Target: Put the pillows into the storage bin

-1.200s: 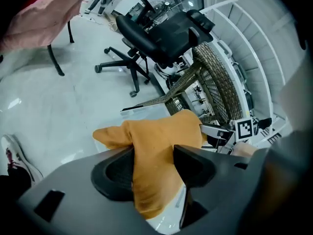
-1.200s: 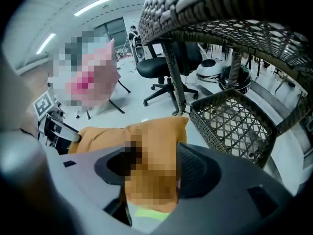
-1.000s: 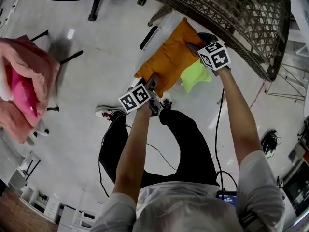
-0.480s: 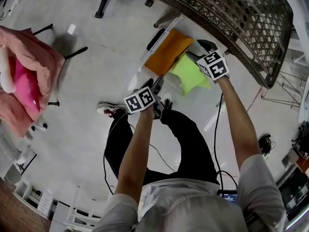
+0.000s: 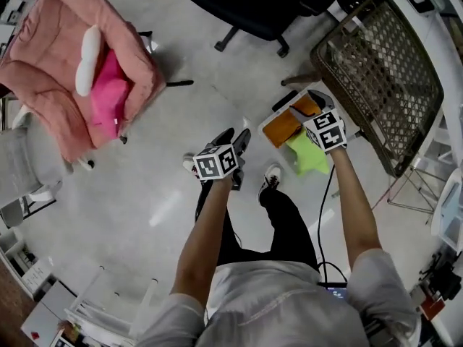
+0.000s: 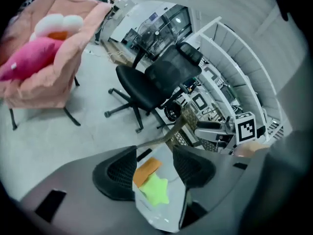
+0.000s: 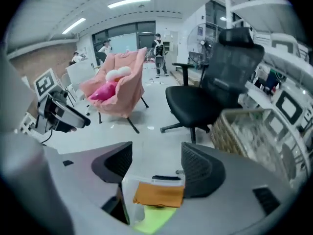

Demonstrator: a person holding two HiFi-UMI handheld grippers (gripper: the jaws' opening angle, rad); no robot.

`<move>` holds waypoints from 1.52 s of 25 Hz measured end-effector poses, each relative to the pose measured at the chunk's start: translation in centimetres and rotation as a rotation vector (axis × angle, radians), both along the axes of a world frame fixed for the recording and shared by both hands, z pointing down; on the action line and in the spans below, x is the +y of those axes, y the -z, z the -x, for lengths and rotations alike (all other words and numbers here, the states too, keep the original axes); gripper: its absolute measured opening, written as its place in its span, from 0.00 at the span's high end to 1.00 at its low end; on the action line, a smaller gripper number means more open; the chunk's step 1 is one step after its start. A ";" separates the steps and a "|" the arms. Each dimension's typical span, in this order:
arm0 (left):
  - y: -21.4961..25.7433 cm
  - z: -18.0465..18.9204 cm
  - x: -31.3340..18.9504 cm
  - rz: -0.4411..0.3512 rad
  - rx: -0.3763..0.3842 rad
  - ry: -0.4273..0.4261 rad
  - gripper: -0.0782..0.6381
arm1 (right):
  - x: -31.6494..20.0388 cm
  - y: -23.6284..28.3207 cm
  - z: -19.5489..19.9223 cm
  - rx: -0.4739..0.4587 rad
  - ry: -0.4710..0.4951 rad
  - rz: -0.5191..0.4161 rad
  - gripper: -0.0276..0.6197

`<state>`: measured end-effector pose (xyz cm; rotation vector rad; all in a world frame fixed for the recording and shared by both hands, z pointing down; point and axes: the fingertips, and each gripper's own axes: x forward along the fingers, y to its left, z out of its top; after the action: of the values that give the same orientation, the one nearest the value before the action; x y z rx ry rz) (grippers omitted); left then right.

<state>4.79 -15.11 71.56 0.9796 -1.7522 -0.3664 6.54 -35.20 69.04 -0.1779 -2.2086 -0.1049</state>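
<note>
The left gripper [image 6: 152, 169] is being held with its jaws moderately apart, and nothing is being gripped between them; these jaws have just been closing a little. Through the gap only the storage bin [image 6: 164, 218] is being seen, lower down and not touched. The right gripper [image 7: 155, 166] is being held with its jaws widely apart, having just been opening, and nothing is being carried by it either; the bin is again being seen below the gap, clear of the pads.

In the head view the bin is standing on the floor [image 5: 181, 121], right of the centre, just beside the wicker basket [image 5: 380, 71]. The right gripper is being held over the bin's upper edge, and the left one to the left of it, over bare floor.

Only in the head view are the person's arms [image 5: 210, 223], legs [image 5: 289, 215] and shoes [image 5: 271, 173] being shown. Only in the left gripper view is the right gripper's marker cube [image 6: 246, 127] being seen side-on, at the right edge. Only in the right gripper view are some people [image 7: 157, 53] being seen, standing far at the back.

Counted: two grippers; one bin with two pillows lying in it, one orange pillow [image 5: 281, 127] and one green pillow [image 5: 307, 157], touching each other; one pink chair [image 5: 58, 56] at the upper left bearing two more, one pink pillow [image 5: 108, 96] and one white pillow [image 5: 89, 60]; one black office chair [image 5: 268, 6].
</note>
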 end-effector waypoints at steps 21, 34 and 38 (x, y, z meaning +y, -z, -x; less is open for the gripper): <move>22.6 32.8 28.3 0.015 -0.445 0.277 0.54 | 28.7 21.9 33.8 -0.226 0.236 0.051 0.49; 18.7 41.7 37.4 0.132 -0.376 0.412 0.48 | 39.5 16.9 48.8 -0.145 0.458 0.133 0.45; 14.5 44.6 36.7 0.166 -0.300 0.360 0.44 | 41.0 12.1 53.3 -0.059 0.568 0.097 0.38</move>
<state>-39.82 21.57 57.10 0.6211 -2.2019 -0.3045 -46.72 5.76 56.98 -0.8625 -2.1621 -0.3172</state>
